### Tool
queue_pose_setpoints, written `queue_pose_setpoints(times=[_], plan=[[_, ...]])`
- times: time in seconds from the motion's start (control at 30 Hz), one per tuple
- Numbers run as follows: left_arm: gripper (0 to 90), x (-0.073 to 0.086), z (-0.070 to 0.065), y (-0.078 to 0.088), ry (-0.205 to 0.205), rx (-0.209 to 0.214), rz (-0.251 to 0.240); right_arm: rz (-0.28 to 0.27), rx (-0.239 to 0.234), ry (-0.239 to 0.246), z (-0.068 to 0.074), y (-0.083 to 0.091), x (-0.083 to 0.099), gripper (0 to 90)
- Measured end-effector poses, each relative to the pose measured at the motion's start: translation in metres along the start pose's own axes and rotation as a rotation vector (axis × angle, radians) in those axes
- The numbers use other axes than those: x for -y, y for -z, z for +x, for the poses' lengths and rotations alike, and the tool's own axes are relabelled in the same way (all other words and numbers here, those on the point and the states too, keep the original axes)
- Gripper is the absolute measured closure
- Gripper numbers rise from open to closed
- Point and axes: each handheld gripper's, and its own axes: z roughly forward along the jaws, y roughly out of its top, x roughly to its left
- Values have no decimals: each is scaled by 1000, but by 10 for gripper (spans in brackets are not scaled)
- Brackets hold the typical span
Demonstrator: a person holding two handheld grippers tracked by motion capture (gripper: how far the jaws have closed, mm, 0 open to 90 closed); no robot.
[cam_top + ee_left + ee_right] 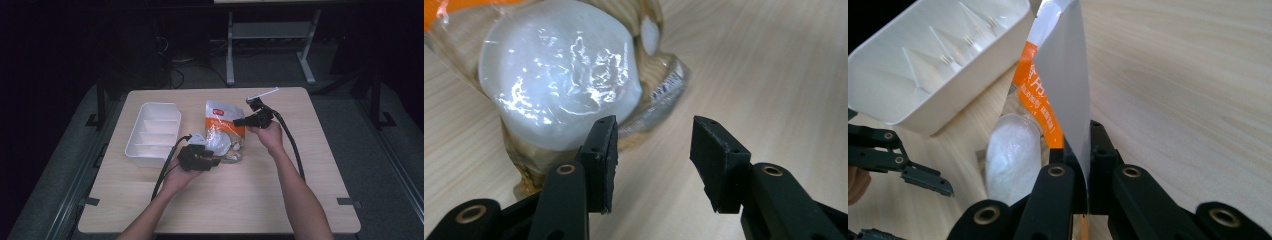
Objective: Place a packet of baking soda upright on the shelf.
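A clear plastic bag [222, 125] with an orange and white printed top lies near the middle of the wooden table [300, 170]. Inside it sit white lumps [559, 75], the largest round and glossy, pressed against the clear film, with a smaller white piece beside it.

To the left of the bag, just beside it, stands a white tray [152, 132] split by thin walls into several compartments; all of those that show hold nothing. Nothing lies between the tray and the bag.

The right gripper [239, 121] comes in from the bag's right side, and its jaws are pressed together on the bag's upper edge, with the white and orange film pinched flat between the pads [1080, 165]. That edge stands lifted while the filled lower end stays on the table.

The left gripper [212, 162] sits at the bag's near end, low over the table. Its jaws stand apart, with only bare wood between them; the left jaw lies just beside the bag's crumpled bottom corner, not gripping it.
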Motion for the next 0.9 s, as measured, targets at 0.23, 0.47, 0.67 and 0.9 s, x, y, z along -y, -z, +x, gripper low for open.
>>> queue_pose_setpoints(times=[0.23, 0.47, 0.67, 0.9], plan=[[498, 14, -12, 10, -18, 11, -21, -22, -13, 56, 17, 16, -6, 894], [389, 28, -20, 19, -29, 14, -28, -21, -5, 124, 36, 28, -11, 895], [327, 41, -31, 26, -62, 20, -18, -10, 14, 193, 55, 36, -16, 896], [321, 52, -41, 36, -69, 48, -37, 5, 39, 243, 70, 44, -22, 896]])
